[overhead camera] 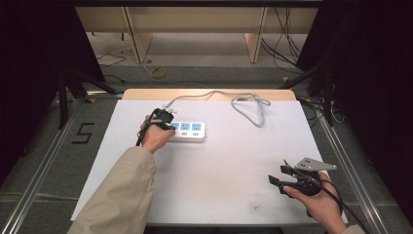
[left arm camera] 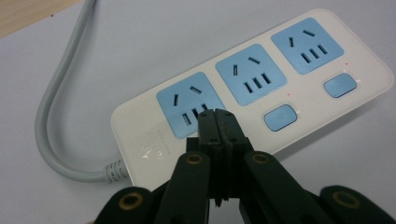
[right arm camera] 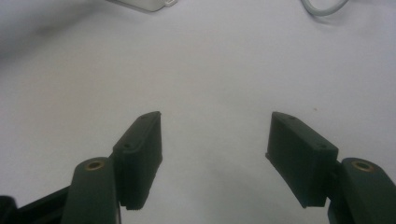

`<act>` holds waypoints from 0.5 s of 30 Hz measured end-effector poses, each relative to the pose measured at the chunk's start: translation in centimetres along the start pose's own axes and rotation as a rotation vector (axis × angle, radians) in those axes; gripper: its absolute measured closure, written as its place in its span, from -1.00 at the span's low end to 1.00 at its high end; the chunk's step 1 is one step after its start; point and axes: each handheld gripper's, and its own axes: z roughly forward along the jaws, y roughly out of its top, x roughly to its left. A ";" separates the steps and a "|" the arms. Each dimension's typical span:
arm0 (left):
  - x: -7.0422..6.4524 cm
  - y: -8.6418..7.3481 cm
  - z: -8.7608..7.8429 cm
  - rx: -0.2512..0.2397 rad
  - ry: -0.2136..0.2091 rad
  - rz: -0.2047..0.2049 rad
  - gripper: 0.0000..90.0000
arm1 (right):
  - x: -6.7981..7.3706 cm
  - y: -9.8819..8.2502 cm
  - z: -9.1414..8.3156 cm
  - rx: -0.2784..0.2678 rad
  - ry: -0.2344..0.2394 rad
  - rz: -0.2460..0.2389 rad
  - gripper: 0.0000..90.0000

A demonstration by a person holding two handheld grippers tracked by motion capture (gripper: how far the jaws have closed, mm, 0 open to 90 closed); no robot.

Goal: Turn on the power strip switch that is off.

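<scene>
One white power strip [overhead camera: 187, 130] lies on the white table [overhead camera: 219, 165], left of centre and toward the far side, its long axis running left to right across the table. It carries three blue socket faces [left arm camera: 251, 74] in a row. In the left gripper view two blue switch buttons [left arm camera: 280, 117] show along its near edge; the spot beside the first socket is hidden behind the jaws, so I cannot tell if there is a third button. Its grey cord [overhead camera: 229, 97] leaves the left end, curves toward the far edge of the table, runs right and ends in a loose loop — well apart from the strip's body.

The left gripper [overhead camera: 165, 122] is at the strip's left end, held in the person's left hand [overhead camera: 155, 139], a beige sleeve [overhead camera: 122, 195] behind it. Its jaws are pressed together with nothing between them, tips over the near edge of the first socket face [left arm camera: 189, 102]; whether they touch it cannot be told.

The right gripper [overhead camera: 277, 179] sits near the table's front right corner in the right hand [overhead camera: 319, 202], well apart from the strip — its jaws spread wide over bare table, pointing left, holding nothing.
</scene>
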 end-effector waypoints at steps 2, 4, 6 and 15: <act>0.0 0.2 0.0 0.011 0.002 0.000 1.00 | 0.0 0.0 0.0 0.001 0.000 0.000 -0.21; -0.1 0.3 0.0 0.026 0.007 0.013 1.00 | 0.1 0.0 0.0 0.002 0.002 0.000 -0.21; -0.2 0.5 0.1 0.033 0.016 0.017 1.00 | 0.1 0.0 0.0 0.002 0.002 0.001 -0.21; -0.6 0.9 0.2 0.071 0.036 0.062 1.00 | 0.0 0.0 0.0 0.002 0.003 0.003 -0.21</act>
